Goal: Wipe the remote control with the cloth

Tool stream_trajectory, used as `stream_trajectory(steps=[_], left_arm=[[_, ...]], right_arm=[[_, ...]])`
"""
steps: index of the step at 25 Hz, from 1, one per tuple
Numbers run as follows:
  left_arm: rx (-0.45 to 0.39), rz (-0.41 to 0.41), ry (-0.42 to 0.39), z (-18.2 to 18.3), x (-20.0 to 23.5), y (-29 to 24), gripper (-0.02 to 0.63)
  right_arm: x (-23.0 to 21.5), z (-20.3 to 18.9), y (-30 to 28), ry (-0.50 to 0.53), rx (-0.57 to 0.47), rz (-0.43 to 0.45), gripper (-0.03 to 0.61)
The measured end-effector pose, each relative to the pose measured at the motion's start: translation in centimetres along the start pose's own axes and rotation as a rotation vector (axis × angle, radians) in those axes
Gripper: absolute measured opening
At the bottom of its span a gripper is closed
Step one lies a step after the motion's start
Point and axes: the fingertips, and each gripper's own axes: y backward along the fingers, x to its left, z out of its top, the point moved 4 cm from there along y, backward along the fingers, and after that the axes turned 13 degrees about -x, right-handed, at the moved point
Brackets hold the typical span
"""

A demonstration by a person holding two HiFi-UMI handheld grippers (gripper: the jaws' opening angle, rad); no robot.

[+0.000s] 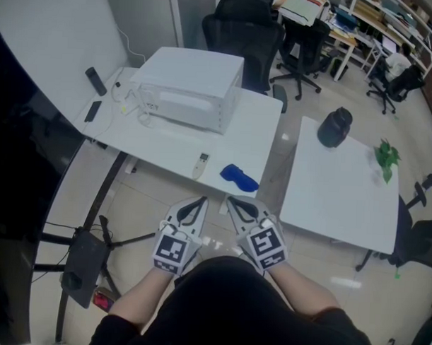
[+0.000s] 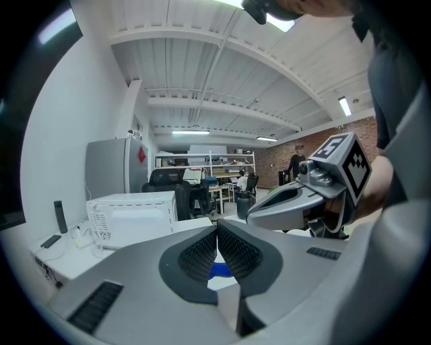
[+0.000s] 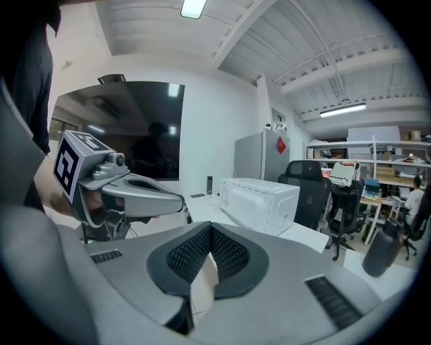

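— How are the jaws?

— I have the left gripper [image 1: 198, 203] and the right gripper [image 1: 232, 202] both pressed shut, with nothing between the pads. I'm holding them side by side, off the near edge of the white table [image 1: 263, 131].

— And the remote control?

— I see the remote control [image 1: 201, 164] lying near that front edge, ahead of my left gripper. The blue cloth [image 1: 238, 177] lies crumpled just to its right, apart from it. A white microwave [image 1: 190, 89] sits behind them.
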Motion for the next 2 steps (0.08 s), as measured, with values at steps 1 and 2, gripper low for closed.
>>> stream_trajectory(steps=[1, 2], left_arm=[[0.002, 0.003, 0.004, 0.01, 0.0, 0.0, 0.0], [0.004, 0.006, 0.008, 0.01, 0.0, 0.0, 0.0]], right_arm=[[-0.02, -0.23, -0.06, 0.007, -0.001, 0.007, 0.008], [-0.05, -0.46, -0.13, 0.014, -0.002, 0.014, 0.008]])
